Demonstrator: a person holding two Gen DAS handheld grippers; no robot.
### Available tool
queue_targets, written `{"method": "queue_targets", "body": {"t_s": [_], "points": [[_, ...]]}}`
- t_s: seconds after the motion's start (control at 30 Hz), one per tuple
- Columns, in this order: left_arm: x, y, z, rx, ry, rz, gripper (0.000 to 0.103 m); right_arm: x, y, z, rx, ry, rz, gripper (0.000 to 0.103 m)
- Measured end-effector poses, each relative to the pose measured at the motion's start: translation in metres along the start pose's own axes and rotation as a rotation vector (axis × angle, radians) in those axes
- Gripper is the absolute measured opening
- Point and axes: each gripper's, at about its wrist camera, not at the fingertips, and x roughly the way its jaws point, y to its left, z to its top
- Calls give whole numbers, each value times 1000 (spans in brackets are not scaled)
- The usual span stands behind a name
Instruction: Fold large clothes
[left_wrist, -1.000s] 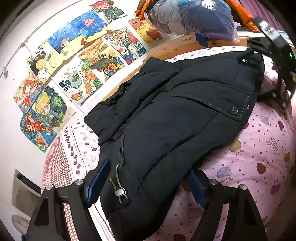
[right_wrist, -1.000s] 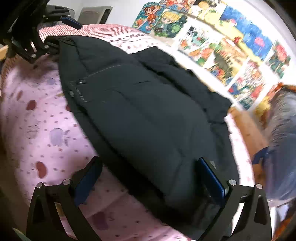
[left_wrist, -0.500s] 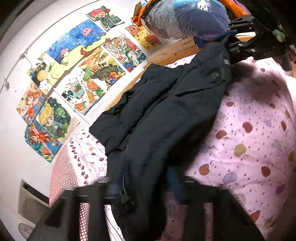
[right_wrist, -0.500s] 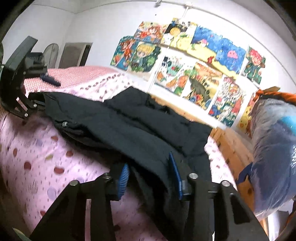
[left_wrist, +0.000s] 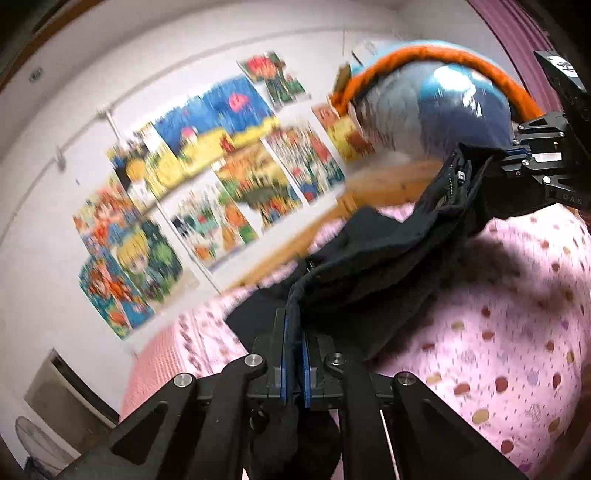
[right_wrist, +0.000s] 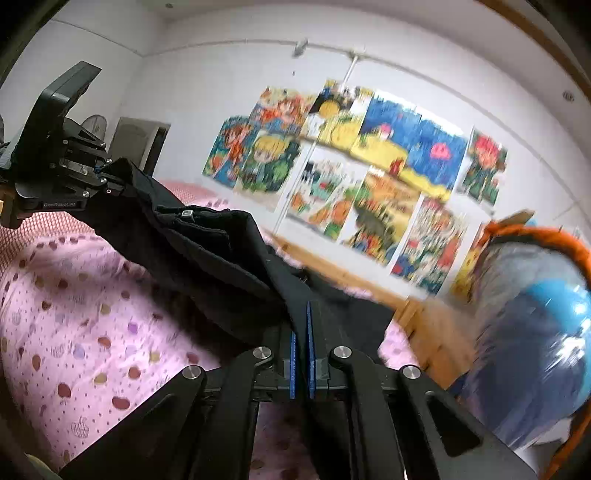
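Left wrist view: the left tool pinches an edge of the black jacket, its jaws having just closed, with the cloth lifted off the pink bed. Right wrist view: the right tool likewise has just clamped the jacket's edge.

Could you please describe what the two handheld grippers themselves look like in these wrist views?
Both are matte black linkage frames with silver round pivot bolts. The left gripper and the right gripper each carry two flat, narrow fingers faced with blue pads. Seen from the other side, each has a blocky black body; the left one bears small pale lettering, too blurred to read for sure. No sleeves or cables show.
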Motion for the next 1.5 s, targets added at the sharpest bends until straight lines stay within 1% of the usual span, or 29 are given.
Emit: {"method": "queue_targets", "body": {"t_s": [0.13, 0.23, 0.37, 0.43, 0.5, 0.57, 0.6, 0.7, 0.77, 0.83, 0.97, 1.03, 1.1, 1.27, 1.37, 1.5], "points": [[-15, 15, 17, -37, -53, 29, 6, -16, -11, 29, -7, -81, -38, 4], [-12, 25, 26, -73, -41, 53, 6, -14, -17, 45, -16, -98, -47, 4], [25, 47, 43, -127, 50, 48, 6, 19, -30, 81, -47, -26, -21, 4], [44, 62, 50, -165, 70, 39, 6, 46, -43, 101, -62, 36, -10, 4], [66, 77, 55, -205, 79, 19, 6, 71, -56, 117, -44, 94, 7, 4], [88, 85, 56, -216, 88, 19, 6, 98, -66, 129, -33, 129, 13, 4], [100, 90, 57, -223, 91, 19, 6, 113, -68, 132, -43, 135, 1, 4], [131, 98, 55, -227, 91, 31, 6, 148, -70, 133, -61, 119, -26, 4], [149, 99, 51, -225, 93, 40, 6, 172, -74, 129, -31, 105, -22, 4], [172, 102, 45, -238, 105, 36, 6, 188, -77, 123, -11, 102, -6, 4], [200, 104, 35, -275, 100, 36, 6, 217, -77, 109, -17, 83, 0, 4], [208, 104, 32, -275, 91, 44, 6, 226, -75, 105, -13, 65, -11, 4], [223, 104, 28, -282, 100, 44, 6, 236, -72, 99, -16, 51, -26, 4], [257, 103, 18, -290, 123, 50, 6, 268, -68, 88, -19, 55, -42, 4], [278, 101, 14, -293, 134, 52, 6, 294, -71, 79, 6, 81, -45, 4], [305, 98, 9, -323, 170, 47, 7, 319, -70, 64, 3, 93, -62, 4]]}}
